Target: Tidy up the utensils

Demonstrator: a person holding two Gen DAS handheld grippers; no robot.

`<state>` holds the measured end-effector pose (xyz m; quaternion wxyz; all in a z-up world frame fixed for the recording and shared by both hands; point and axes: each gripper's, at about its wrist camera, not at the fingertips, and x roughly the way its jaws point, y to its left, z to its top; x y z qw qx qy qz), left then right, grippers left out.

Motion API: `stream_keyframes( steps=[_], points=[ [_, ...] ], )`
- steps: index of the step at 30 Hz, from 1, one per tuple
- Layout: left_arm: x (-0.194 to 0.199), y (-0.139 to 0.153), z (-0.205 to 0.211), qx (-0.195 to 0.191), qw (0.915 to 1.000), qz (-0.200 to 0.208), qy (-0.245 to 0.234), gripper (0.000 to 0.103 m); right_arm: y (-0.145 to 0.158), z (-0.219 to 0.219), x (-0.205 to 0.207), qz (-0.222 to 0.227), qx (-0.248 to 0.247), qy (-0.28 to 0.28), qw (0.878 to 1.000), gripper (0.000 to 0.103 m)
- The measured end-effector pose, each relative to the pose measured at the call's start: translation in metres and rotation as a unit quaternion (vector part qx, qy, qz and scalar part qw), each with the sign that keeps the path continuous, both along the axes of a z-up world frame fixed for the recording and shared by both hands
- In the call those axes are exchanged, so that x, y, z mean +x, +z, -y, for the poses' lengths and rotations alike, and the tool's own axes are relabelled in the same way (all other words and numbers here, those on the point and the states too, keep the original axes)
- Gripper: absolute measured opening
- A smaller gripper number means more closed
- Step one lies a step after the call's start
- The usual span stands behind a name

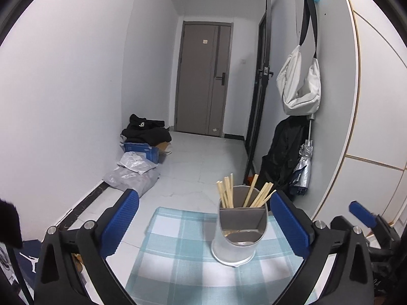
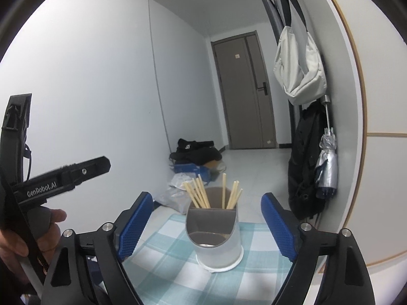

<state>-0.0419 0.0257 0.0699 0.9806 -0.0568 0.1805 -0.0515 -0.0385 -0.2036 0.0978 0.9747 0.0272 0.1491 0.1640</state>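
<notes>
A shiny metal utensil holder [image 1: 239, 231] stands upright on a blue-and-white checked cloth [image 1: 178, 267]. Several wooden chopsticks [image 1: 229, 193] stick out of its rear compartment. Its lower front compartment shows only reflections. My left gripper [image 1: 204, 195] is open, its blue pads [image 1: 119, 226] wide apart, with the holder ahead between them and nearer the right pad. My right gripper [image 2: 207, 197] is open too, and the holder [image 2: 216, 241] with its chopsticks [image 2: 201, 193] sits centred ahead of it, untouched. A person's hand [image 2: 25, 236] holds the left gripper's body [image 2: 63, 175].
The cloth's far edge [image 1: 188, 212] drops to a tiled floor. Boxes, plastic bags and black clothes [image 1: 145, 147] lie along the left wall. A white bag [image 1: 300, 86], a dark coat [image 1: 282, 157] and a folded umbrella [image 1: 304, 167] hang on the right wall. A closed door [image 1: 203, 81] ends the hallway.
</notes>
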Motion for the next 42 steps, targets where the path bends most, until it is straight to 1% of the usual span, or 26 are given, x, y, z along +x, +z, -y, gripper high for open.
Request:
stream_keyframes(
  steps=[2, 4, 9, 11, 15, 20, 24, 27, 33, 37, 42],
  points=[
    [0.0, -0.004, -0.002, -0.008, 1.0, -0.005, -0.001, 0.101, -0.002, 0.0, -0.002, 0.002, -0.005, -0.004, 1.0, 0.094],
    [0.0, -0.008, 0.0, -0.003, 1.0, -0.008, 0.001, 0.101, -0.004, 0.0, -0.001, -0.001, -0.008, -0.003, 1.0, 0.095],
    [-0.001, -0.017, 0.006, 0.016, 0.9999, 0.002, 0.005, 0.101, -0.013, -0.001, -0.002, -0.009, -0.012, -0.002, 1.0, 0.095],
    [0.0, -0.022, 0.006, 0.015, 0.9999, 0.001, 0.007, 0.101, -0.019, -0.002, -0.001, -0.015, -0.019, 0.0, 1.0, 0.095],
    [0.009, -0.039, 0.006, 0.009, 0.9998, -0.016, 0.01, 0.101, -0.028, -0.006, -0.001, -0.021, -0.035, 0.002, 0.999, 0.095],
    [0.019, -0.051, 0.004, 0.006, 0.9991, -0.042, 0.007, 0.101, -0.034, -0.007, 0.002, -0.023, -0.036, 0.002, 0.999, 0.096],
    [0.021, -0.054, 0.0, 0.001, 0.9986, -0.051, 0.009, 0.101, -0.04, -0.01, 0.009, -0.038, -0.038, 0.002, 0.999, 0.096],
    [0.02, -0.052, -0.001, 0.006, 0.9987, -0.05, 0.011, 0.101, -0.041, -0.011, 0.01, -0.036, -0.036, 0.001, 0.999, 0.096],
    [0.022, -0.054, -0.005, -0.004, 0.9984, -0.054, 0.015, 0.101, -0.044, -0.012, 0.011, -0.038, -0.032, -0.001, 0.999, 0.096],
    [0.022, -0.053, -0.006, -0.008, 0.9987, -0.046, 0.022, 0.101, -0.044, -0.011, 0.012, -0.041, -0.027, -0.002, 0.999, 0.096],
    [0.023, -0.055, -0.008, -0.017, 0.9981, -0.057, 0.017, 0.101, -0.045, -0.009, 0.014, -0.046, -0.019, -0.007, 0.999, 0.096]
  ],
)
